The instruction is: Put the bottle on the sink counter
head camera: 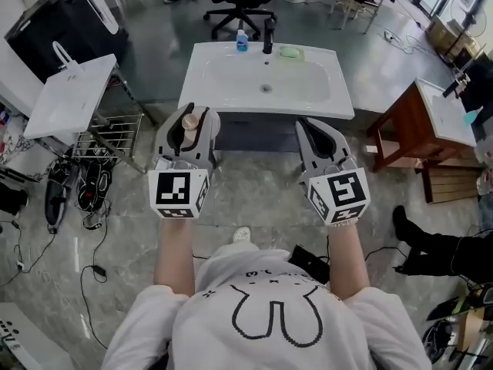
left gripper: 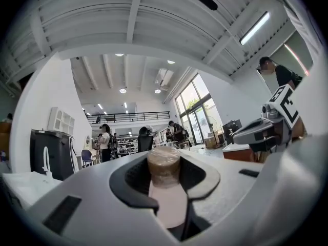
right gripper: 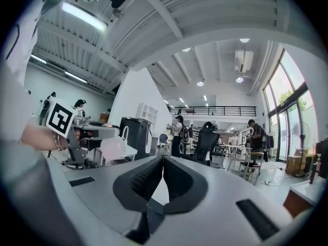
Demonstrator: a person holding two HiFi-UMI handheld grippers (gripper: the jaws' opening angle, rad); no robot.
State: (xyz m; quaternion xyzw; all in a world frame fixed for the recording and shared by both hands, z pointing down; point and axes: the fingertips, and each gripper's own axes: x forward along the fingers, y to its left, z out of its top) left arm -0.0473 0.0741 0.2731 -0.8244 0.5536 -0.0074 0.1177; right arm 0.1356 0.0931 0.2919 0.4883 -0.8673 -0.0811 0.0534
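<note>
My left gripper point(head camera: 196, 122) is shut on the bottle point(head camera: 189, 121), a pale pink bottle with a tan cap that stands upright between the jaws. In the left gripper view the bottle point(left gripper: 164, 167) fills the gap between the dark pads, cap up. My right gripper point(head camera: 313, 126) is held level beside it, shut with nothing in it; its pads meet in the right gripper view point(right gripper: 162, 164), where the bottle point(right gripper: 113, 147) also shows at the left. The white sink counter point(head camera: 218, 58) stands ahead of both grippers, a short way beyond them.
On the counter's back edge are a small blue bottle point(head camera: 242, 41), a black faucet point(head camera: 268, 35) and a green soap point(head camera: 290, 52). A second white basin on a wire rack point(head camera: 68, 95) stands left, a wooden table point(head camera: 408, 126) right. A person's boot point(head camera: 406, 226) and cables lie on the floor.
</note>
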